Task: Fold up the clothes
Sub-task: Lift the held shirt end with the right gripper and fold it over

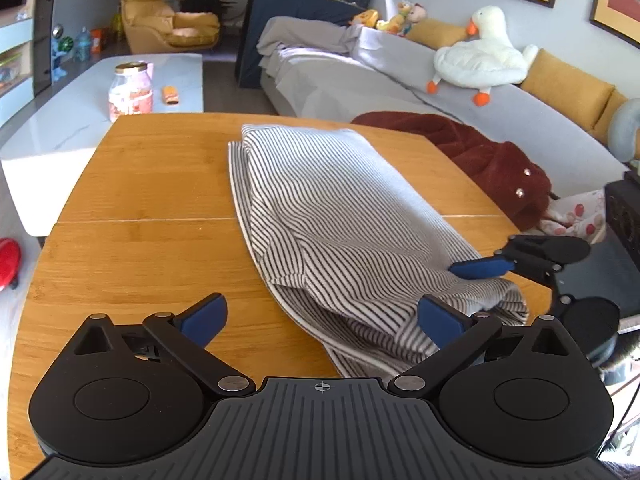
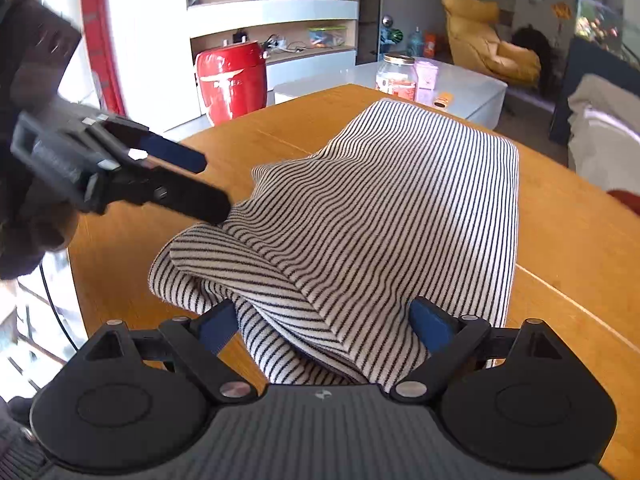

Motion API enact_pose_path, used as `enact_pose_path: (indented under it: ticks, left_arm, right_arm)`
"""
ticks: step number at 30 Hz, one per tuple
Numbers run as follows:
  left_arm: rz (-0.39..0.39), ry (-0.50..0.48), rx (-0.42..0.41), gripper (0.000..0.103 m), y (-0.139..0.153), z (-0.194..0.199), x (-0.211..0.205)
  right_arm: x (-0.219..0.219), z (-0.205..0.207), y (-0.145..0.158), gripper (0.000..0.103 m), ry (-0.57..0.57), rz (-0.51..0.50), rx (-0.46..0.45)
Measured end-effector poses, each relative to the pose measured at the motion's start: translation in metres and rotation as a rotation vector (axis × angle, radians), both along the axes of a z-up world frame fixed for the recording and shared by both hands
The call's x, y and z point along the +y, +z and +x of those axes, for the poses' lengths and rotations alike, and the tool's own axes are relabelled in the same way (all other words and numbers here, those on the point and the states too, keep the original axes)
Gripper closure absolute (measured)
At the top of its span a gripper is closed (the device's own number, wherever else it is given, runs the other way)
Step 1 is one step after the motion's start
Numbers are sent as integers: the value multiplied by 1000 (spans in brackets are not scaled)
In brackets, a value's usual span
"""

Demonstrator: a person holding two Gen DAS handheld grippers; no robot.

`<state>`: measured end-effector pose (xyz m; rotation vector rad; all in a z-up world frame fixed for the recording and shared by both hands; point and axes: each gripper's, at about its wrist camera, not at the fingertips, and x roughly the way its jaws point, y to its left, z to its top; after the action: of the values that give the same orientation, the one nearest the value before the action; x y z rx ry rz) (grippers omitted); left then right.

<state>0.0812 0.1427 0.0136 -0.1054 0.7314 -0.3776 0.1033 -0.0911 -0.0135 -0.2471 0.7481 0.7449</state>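
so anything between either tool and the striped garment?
Nothing visible. Both open tools already reach the striped garment on the wooden table: left tool at its near edge, right tool straddling its bunched end.

Bright daylight, w/ glare blowing out the window side at left of right wrist view. Soft shadows on table (image 1: pixel 140 184). Strong fisheye bending at edges. Left hand-held gripper (image 2: pixel 188 184) motion-blurred.

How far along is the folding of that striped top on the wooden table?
Partly done: the striped top already lies doubled into a long band on the table. In hand: both open claws, left and right, are at its bunched near end. Left: folding that end over and flattening.
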Motion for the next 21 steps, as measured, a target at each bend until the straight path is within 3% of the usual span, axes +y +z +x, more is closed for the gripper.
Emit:
enact_pose_path:
  ticks: [6, 11, 15, 21]
  left_arm:
    - [77, -108, -44, 0, 0, -17, -12]
    - [171, -155, -5, 0, -20, -16, -31]
    - [244, -117, -28, 0, -26, -10, -41]
    - [141, -69, -40, 0, -9, 3, -32]
  right_arm:
    - [-6, 6, -1, 10, -33, 48, 49]
    - [-12, 8, 2, 10, -40, 78, 70]
    - [-4, -6, 1, 10, 2, -5, -33]
    - [8, -26, 0, 10, 65, -130, -188]
